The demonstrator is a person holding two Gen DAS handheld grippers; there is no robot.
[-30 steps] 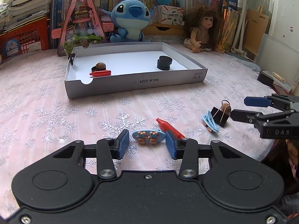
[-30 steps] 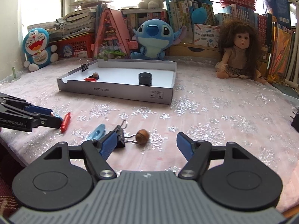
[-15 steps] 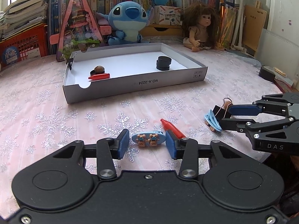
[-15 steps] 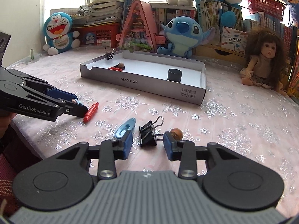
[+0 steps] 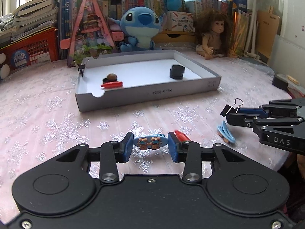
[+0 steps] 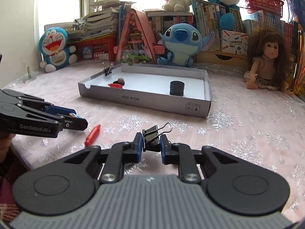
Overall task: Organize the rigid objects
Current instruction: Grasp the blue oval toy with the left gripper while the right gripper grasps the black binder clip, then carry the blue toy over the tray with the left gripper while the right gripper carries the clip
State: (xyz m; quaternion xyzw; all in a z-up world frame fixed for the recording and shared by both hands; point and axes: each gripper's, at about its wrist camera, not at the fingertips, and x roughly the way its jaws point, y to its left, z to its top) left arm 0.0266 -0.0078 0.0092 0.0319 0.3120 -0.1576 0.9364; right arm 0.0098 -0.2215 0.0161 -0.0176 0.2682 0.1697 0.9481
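- Binder clip [image 6: 151, 138], black, sits clamped between the blue pads of the right gripper [image 6: 151, 146], wire handle pointing away; in the left wrist view the clip [image 5: 227, 109] hangs clear of the tablecloth [image 5: 47, 118] at the tip of that gripper [image 5: 231, 115].
- Blue hair clip with two bear figures [image 5: 150, 142] is between the pads of the left gripper [image 5: 150, 147]; jaws closing, both pads at its ends, and it looks lifted off the cloth.
- From the right wrist view only a sliver of that hair clip [image 6: 73, 115] shows; the left gripper [image 6: 76, 119] fingers cover the rest.
- Red clip [image 5: 182, 135] is half hidden behind the right pad; in full on the cloth in the other view [image 6: 92, 135].
- Light blue clip [image 5: 225, 133] lies near the right gripper, blurred.
- Tray [image 5: 144, 96] label smeared, unreadable in the left view.
- Brown bead seen near the binder clip half a second ago: not visible now.
- Change: a second ago the right jaws stood wide with the binder clip on the cloth; now shut on it and raised.
- Tray contents unchanged: black cylinder [image 5: 177, 71], red clip [image 5: 112, 84], brown bead [image 5: 111, 77].
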